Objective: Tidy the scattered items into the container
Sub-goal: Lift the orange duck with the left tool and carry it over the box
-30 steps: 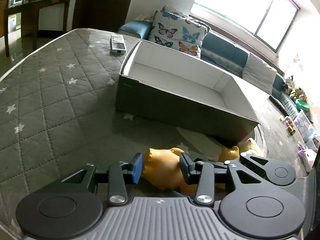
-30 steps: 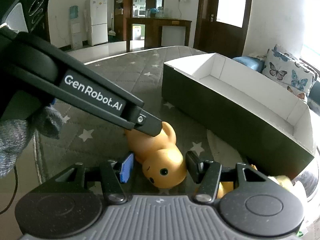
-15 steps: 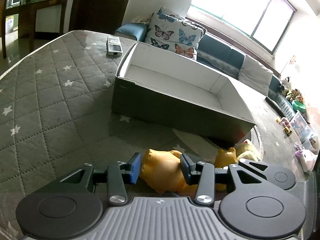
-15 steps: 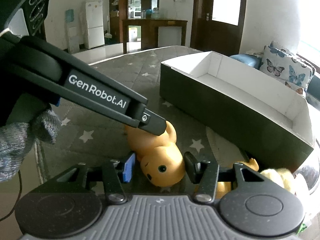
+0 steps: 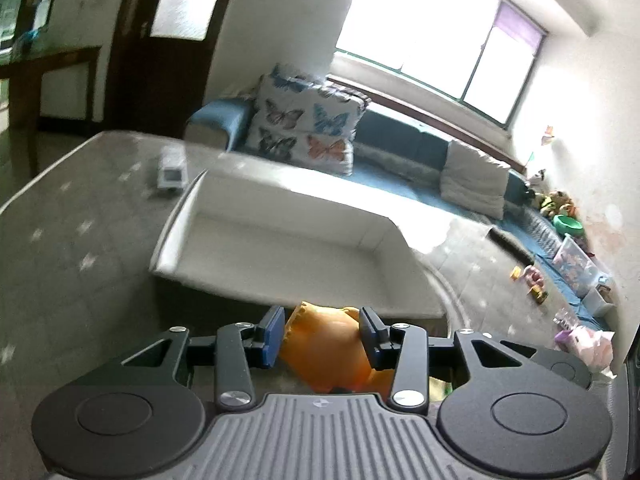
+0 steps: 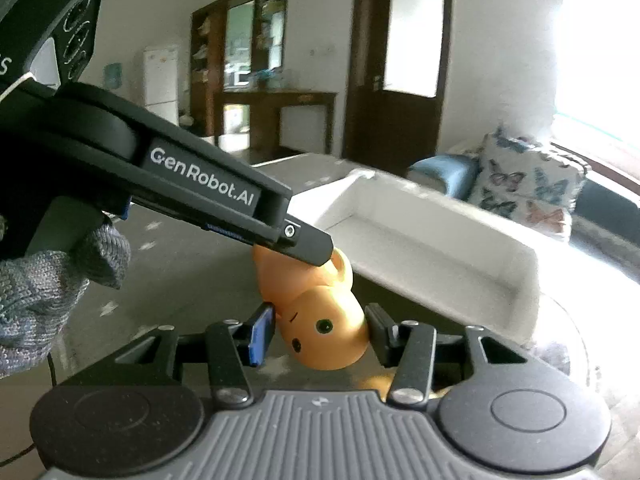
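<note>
An orange toy bear (image 6: 320, 328) is held up off the grey quilted cover, in front of the open white-lined box (image 6: 420, 236). My left gripper (image 5: 322, 334) is shut on the bear's body (image 5: 320, 344); its black arm (image 6: 224, 196) crosses the right wrist view to the bear. My right gripper (image 6: 320, 334) is shut on the bear's head, pads against both sides. The box (image 5: 288, 240) lies just beyond the bear in the left wrist view, its inside bare.
A small white device (image 5: 172, 168) lies on the cover left of the box. A sofa with a butterfly cushion (image 5: 308, 128) stands behind. Another yellow toy (image 6: 380, 384) shows under the right gripper. Toys (image 5: 532, 280) litter the floor at the right.
Both grippers have lifted the bear off the cover and toward the box. The right gripper's jaws have closed in on the bear's head. The views are now motion-blurred.
</note>
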`<state>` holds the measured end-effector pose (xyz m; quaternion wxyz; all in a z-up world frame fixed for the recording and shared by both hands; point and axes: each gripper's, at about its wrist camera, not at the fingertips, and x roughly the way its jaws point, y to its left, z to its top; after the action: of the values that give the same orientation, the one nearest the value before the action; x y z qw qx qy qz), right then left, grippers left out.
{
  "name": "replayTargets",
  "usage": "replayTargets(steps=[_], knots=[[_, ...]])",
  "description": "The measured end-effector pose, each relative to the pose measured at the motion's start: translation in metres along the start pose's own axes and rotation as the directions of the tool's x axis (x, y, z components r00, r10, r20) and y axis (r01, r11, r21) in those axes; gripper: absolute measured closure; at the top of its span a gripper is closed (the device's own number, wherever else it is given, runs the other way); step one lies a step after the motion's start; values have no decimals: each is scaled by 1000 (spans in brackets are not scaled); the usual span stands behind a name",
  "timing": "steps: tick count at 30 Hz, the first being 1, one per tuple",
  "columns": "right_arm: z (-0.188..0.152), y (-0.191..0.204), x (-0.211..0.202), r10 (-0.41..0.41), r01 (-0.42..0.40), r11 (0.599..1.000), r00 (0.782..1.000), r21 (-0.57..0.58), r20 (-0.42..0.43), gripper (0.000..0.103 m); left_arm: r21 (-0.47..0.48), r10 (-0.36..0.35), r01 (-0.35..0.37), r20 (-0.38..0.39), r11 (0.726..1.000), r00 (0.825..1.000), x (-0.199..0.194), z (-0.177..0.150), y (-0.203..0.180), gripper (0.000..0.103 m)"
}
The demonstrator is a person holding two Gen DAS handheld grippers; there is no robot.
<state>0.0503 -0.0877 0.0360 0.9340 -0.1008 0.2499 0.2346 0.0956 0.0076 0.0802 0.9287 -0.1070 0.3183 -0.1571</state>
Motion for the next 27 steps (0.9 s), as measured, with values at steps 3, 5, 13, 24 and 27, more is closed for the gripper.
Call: replayTargets(steps=[3,5,13,24,27], knots=[[7,-20,-1,-39,39,999,999,15,15,54,26,-25,25,4,999,1000,15,15,-12,60],[12,-33,1,-62,62,998,998,23,22,54,41,-46,46,2,998,999,27,26,-17,60],[22,-86,34,-109,110,992,994,68,-23,58,39,-99,100,-19,994,995,88,54,-24,62],[8,-113,88,-76,88,994,985,72,-157,58,-53,-111,105,-127,993,986,153,56,4,63],[5,-111,95,-78,90,994,980,56,-181,58,-60,-107,99,-146,993,984,161,55,8,63]])
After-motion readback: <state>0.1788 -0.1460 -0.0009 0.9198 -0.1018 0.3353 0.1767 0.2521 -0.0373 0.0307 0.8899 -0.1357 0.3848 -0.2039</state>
